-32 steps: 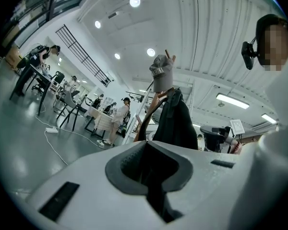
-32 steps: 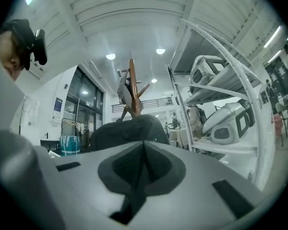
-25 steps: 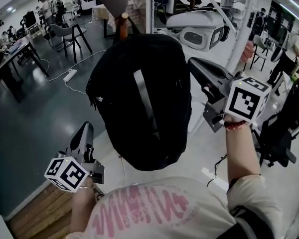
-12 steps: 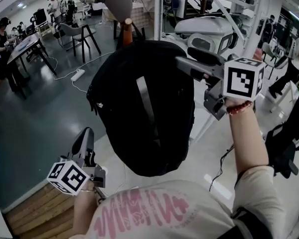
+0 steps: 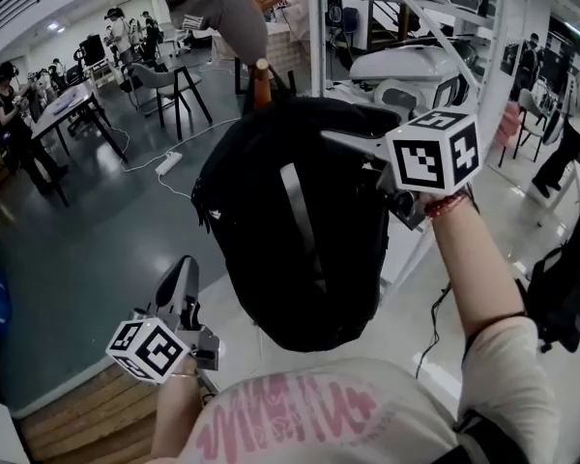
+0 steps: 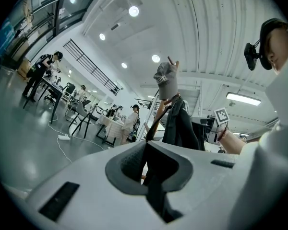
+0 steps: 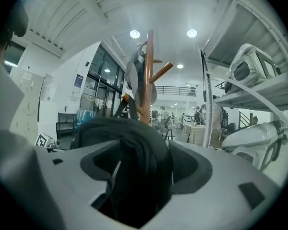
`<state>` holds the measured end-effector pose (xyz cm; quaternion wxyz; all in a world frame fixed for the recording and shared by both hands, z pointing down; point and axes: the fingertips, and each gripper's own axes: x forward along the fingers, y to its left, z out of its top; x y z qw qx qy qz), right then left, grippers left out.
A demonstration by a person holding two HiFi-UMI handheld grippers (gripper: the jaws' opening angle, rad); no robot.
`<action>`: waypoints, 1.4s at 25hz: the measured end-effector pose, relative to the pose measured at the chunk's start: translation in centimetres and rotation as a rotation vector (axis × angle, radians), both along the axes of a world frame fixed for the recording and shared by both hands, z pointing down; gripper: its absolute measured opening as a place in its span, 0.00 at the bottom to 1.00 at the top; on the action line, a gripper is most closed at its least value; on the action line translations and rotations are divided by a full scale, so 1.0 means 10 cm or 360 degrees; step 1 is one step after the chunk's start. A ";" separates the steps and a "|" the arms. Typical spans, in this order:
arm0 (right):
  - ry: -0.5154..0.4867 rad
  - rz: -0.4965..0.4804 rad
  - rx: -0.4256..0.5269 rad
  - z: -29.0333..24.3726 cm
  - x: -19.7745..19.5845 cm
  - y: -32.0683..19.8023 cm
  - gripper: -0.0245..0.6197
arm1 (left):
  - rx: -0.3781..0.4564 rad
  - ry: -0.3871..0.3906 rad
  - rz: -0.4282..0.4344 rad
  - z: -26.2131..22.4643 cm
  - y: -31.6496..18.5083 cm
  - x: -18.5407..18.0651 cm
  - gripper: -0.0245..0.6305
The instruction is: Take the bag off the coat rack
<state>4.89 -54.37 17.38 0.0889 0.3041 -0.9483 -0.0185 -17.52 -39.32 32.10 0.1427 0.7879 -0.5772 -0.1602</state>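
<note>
A black backpack [image 5: 290, 220] with a grey stripe hangs from the wooden coat rack [image 5: 261, 75], under a grey cap [image 5: 217, 3]. My right gripper [image 5: 353, 143] reaches in from the right at the bag's upper side. Its jaws have just been opening, and they now stand wide, one on each side of the bag's black fabric [image 7: 134, 176]. In the right gripper view that gripper [image 7: 141, 152] shows no pad pressing on the bag. My left gripper [image 5: 182, 283] is shut and empty, low at the left, apart from the bag. The left gripper [image 6: 146, 145] points level toward the backpack [image 6: 182, 126].
A white shelving frame with white machine shells [image 5: 406, 66] stands right behind the rack. Desks with people [image 5: 68, 104] and a chair [image 5: 174, 75] are at the far left. A power strip [image 5: 169, 162] lies on the floor. A black office chair [image 5: 561, 288] is at the right.
My right gripper has swung left from beside the bag to its upper right side, and its jaws have gone from shut to wide. The left gripper has stayed put.
</note>
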 end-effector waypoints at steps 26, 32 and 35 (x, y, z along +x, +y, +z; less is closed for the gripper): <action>0.0124 0.0330 0.0159 0.11 0.04 0.02 0.32 | 0.0484 -0.0211 0.0528 -1.46 -0.22 0.08 0.33; 0.0102 0.0330 0.0147 0.10 0.04 0.02 0.32 | 0.0481 -0.0419 0.0739 -1.64 -0.31 0.49 0.40; 0.0080 0.0307 0.0125 0.10 0.03 0.03 0.32 | 0.0424 -0.0478 0.0748 -1.56 -0.47 0.68 0.40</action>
